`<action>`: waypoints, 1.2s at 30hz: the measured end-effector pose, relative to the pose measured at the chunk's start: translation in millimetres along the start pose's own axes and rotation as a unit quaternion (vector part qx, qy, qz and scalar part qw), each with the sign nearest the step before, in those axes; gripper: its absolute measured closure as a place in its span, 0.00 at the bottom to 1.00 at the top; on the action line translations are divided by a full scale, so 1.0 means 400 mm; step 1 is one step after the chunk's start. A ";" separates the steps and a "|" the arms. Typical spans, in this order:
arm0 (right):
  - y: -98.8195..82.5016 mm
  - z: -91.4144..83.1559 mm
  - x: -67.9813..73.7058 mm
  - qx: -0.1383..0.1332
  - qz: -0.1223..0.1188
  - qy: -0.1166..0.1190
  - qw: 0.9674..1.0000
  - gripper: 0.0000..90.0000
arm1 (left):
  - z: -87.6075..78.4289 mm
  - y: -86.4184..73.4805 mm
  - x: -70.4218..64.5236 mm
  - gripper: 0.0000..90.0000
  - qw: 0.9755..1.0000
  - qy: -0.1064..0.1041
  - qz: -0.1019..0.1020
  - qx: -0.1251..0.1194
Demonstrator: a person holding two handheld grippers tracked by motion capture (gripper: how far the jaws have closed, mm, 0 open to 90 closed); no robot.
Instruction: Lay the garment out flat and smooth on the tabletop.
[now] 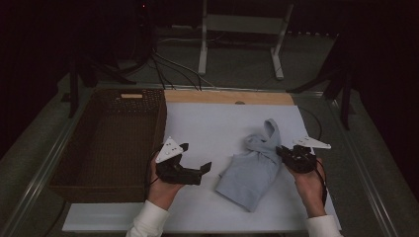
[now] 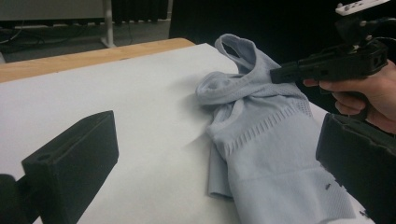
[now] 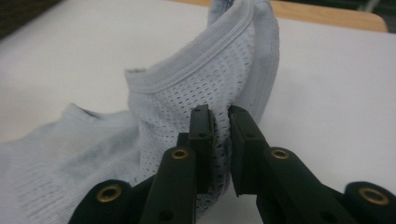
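Right gripper (image 3: 220, 116) is pinching a fold of the pale blue top (image 1: 252, 168), with mesh fabric squeezed between the two black jaws so the cloth stands up in a ridge above them. From the high view that gripper (image 1: 282, 150) sits at the right edge of the top, about halfway up, held in the person's right hand (image 1: 309, 185). Left gripper (image 1: 197, 158) hangs over the bare white sheet (image 1: 212, 123) just left of the top, jaws spread wide with nothing in them, and it isn't touching the fabric. In its own view the top (image 2: 271, 154) lies between and beyond its two jaws, with the right gripper (image 2: 280, 73) reaching in from the right onto the bunched part.

Top is lying crumpled on the sheet, right of centre, one strap or loop sticking up toward the far wooden edge (image 1: 227, 97). Brown wicker basket (image 1: 106, 148) sits at the left end of the table, well apart from the top.
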State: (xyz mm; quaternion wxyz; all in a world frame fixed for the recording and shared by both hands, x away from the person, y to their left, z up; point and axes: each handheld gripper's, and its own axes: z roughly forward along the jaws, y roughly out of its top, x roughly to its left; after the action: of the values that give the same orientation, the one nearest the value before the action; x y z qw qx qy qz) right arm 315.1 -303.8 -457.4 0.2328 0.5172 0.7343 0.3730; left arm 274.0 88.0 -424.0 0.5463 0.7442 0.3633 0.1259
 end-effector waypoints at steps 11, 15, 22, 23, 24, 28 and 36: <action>0.011 -0.049 0.036 -0.008 0.003 -0.022 1.000 0.16 | 0.005 -0.002 -0.002 0.00 1.000 0.000 0.001 0.003; 0.015 -0.070 0.088 -0.014 -0.023 0.001 1.000 0.15 | 0.004 -0.002 -0.004 0.00 1.000 -0.001 0.001 0.002; 0.017 -0.075 0.165 -0.010 -0.055 0.038 0.998 0.16 | 0.001 0.000 -0.004 0.00 1.000 -0.002 0.002 0.000; 0.016 -0.074 0.173 -0.009 -0.060 0.043 0.997 0.16 | 0.002 -0.001 -0.004 0.00 1.000 -0.001 0.002 0.000; 0.015 -0.072 0.183 -0.007 -0.064 0.050 0.997 0.16 | 0.002 -0.001 -0.004 0.00 1.000 -0.001 0.002 0.000; 0.009 -0.067 0.209 -0.001 -0.077 0.064 0.995 0.16 | 0.002 -0.001 -0.005 0.00 1.000 -0.002 0.003 0.000; -0.019 -0.046 0.249 0.026 -0.097 0.079 0.992 0.14 | 0.002 -0.001 -0.005 0.00 1.000 -0.002 0.003 0.001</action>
State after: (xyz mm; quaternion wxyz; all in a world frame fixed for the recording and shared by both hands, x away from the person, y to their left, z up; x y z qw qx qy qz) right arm 261.7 -217.8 -447.9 0.1955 0.4180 0.8069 0.3687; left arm 272.9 85.9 -424.2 0.5461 0.7458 0.3604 0.1255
